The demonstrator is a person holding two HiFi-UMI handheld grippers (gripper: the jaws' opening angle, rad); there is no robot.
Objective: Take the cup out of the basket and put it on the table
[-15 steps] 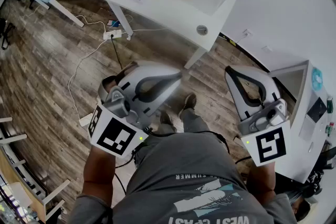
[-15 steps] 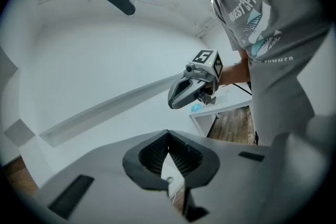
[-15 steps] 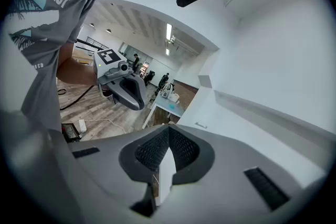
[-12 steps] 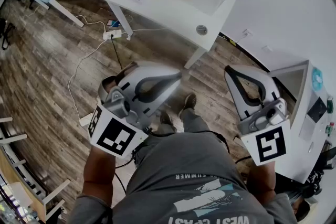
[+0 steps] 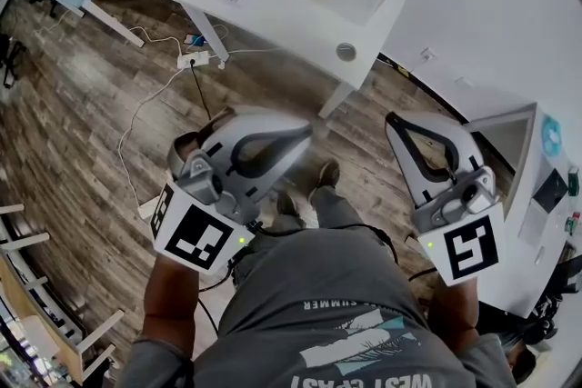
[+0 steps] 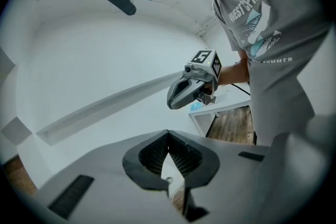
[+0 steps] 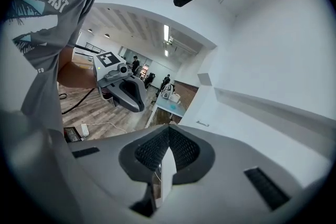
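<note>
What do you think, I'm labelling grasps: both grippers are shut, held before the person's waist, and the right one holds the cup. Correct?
No. The right gripper is empty: the right gripper view shows its jaws shut together with nothing between them. The left gripper is shut too, and both are held before the waist of the person.

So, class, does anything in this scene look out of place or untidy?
Only a power strip and its white cable trail loose across the floor beside the table leg. The left gripper and right gripper are shut and empty; nothing looks spilled.
</note>
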